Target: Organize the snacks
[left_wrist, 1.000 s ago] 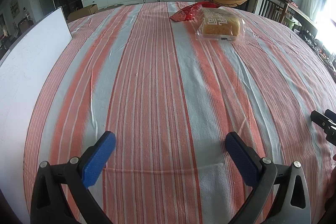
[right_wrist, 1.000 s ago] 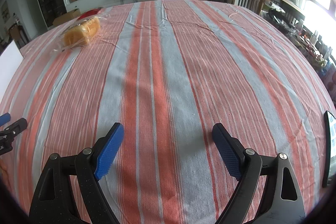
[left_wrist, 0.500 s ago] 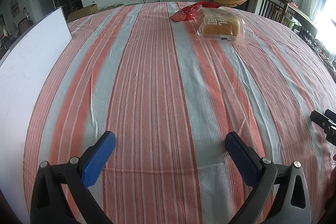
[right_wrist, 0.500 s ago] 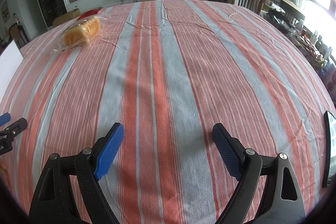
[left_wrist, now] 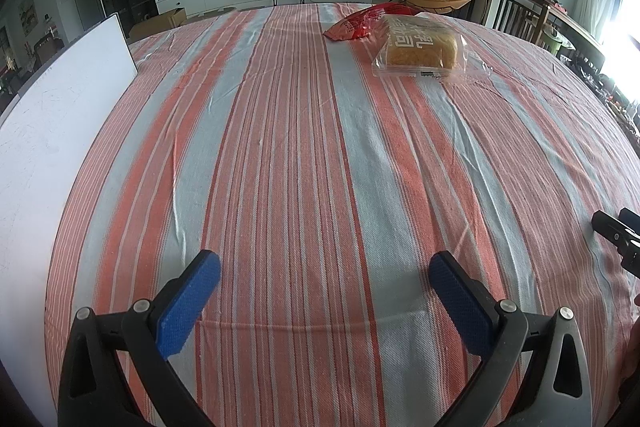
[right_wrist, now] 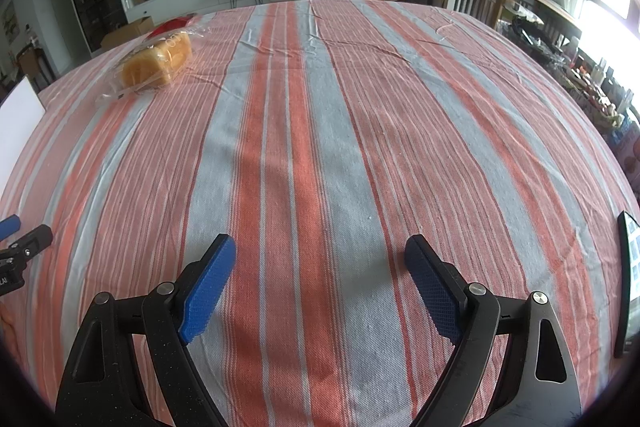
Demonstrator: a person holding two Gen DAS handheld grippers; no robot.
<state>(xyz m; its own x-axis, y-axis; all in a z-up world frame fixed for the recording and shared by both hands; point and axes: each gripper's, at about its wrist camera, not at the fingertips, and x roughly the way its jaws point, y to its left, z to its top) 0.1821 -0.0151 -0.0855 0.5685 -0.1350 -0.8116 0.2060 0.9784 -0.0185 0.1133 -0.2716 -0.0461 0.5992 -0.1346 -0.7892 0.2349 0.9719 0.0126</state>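
While both grippers' fingers apart, empty: bread loaf (left_wrist: 420, 47) sealed inside clear bag; red packet (left_wrist: 356, 25) touching behind it.

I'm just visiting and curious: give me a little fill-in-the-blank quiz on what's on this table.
1. The bread is sealed in a clear ____ bag.
2. Just behind it lies a ____ snack packet.
3. Both the left gripper and the right gripper have their jaws ____.

Missing words: plastic; red; open
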